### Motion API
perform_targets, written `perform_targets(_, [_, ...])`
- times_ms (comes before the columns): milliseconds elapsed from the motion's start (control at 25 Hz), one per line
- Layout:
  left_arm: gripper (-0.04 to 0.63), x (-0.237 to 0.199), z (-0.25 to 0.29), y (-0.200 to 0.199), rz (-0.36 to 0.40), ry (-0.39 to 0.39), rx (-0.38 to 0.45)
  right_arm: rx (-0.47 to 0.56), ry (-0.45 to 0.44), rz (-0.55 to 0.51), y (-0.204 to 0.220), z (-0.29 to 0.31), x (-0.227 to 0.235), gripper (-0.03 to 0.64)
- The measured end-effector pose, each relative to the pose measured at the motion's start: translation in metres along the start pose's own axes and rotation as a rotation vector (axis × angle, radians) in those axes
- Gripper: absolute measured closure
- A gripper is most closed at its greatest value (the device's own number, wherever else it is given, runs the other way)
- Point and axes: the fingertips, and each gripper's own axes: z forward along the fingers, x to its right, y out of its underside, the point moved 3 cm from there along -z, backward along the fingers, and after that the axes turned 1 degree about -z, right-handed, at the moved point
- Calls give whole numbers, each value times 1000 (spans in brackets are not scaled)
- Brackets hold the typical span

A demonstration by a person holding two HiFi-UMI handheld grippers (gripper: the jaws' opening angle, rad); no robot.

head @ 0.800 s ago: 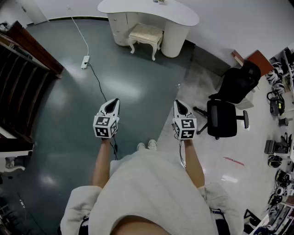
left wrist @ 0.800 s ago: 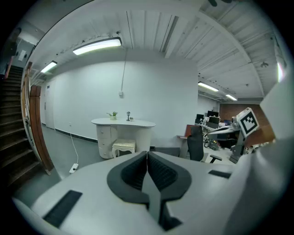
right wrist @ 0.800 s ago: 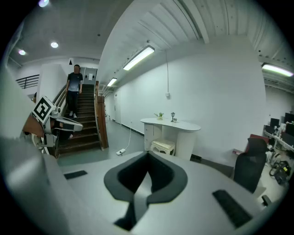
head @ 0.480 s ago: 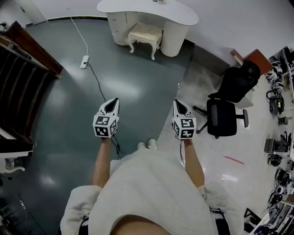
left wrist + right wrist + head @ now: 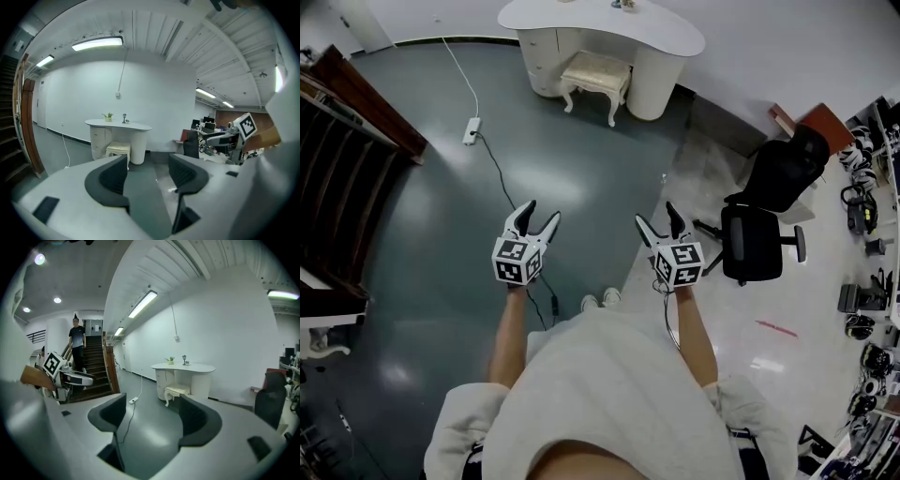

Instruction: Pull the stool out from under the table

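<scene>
Both tools are carried out in front of the person. The left gripper is seen with its jaws spread wide and only bare floor between them, and the right gripper is held the same way, parted and empty. The cream-cushioned rectangular stool with carved white legs is found at the white kidney-shaped dressing table. It is tucked into the table's kneehole between the drawer unit and the round pedestal, with much of the seat showing out past the table's front edge. Everything to come turns on one relation: the stool lies straight ahead and well apart from both grippers, across the dark grey-green floor in front of the table. It is lined up about midway between the two, so neither hand can be called the nearer. In the right gripper view the stool is framed just inside the gap, beside the right-hand jaw. In the left gripper view it is glimpsed just above the left-hand jaw. The seat's long axis is judged to run along the table's front, slightly slanted, with one long side turned outward from the table. A walk up to the table is judged necessary before any grip is taken.
</scene>
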Motion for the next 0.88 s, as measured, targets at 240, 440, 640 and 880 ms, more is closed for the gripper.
perform_targets(240, [334, 1, 3, 3, -7, 32, -5, -13, 24, -16, 6, 2, -5, 273])
perform_targets(440, [331, -10, 8, 7, -21, 34, -15, -25, 26, -20, 8, 15, -7, 245])
perform_targets(640, [331, -36, 32, -3, -19, 21, -12, -23, 24, -21, 0, 51, 5, 245])
perform_targets(880, [331, -74, 82, -26, -20, 0, -12, -21, 18, -13, -18, 114, 35, 245])
